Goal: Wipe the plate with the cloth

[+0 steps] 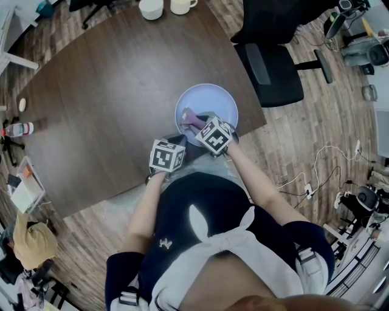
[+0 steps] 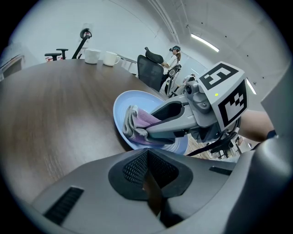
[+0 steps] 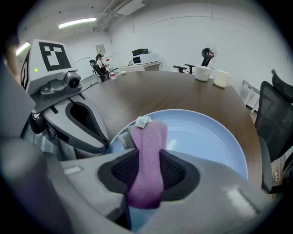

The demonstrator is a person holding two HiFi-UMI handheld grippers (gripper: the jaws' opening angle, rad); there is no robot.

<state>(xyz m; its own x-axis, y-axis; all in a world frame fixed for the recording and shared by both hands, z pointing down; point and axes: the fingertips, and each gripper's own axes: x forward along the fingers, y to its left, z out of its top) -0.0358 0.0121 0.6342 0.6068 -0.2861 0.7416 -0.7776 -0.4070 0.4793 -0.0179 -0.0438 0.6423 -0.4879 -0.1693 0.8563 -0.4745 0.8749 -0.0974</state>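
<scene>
Head view: one plate point(image 1: 214, 98) sits at the worktop's point(image 1: 103, 91) near edge, 5 o'clock. One purple cloth point(image 3: 149, 137) lies on its 8 o'clock side, long axis toward 11 o'clock. Right tool point(image 3: 147, 167) clamps the cloth's near end; left tool point(image 2: 149, 176) is closed, empty, at the plate's 7 o'clock; two mugs point(image 1: 151, 8) at 12 o'clock.

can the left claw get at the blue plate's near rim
Probably yes: the near rim of the round pale blue plate lies just past the shut tips of the left claw, with nothing between. The right claw, clamping the purple cloth, is further in.
</scene>
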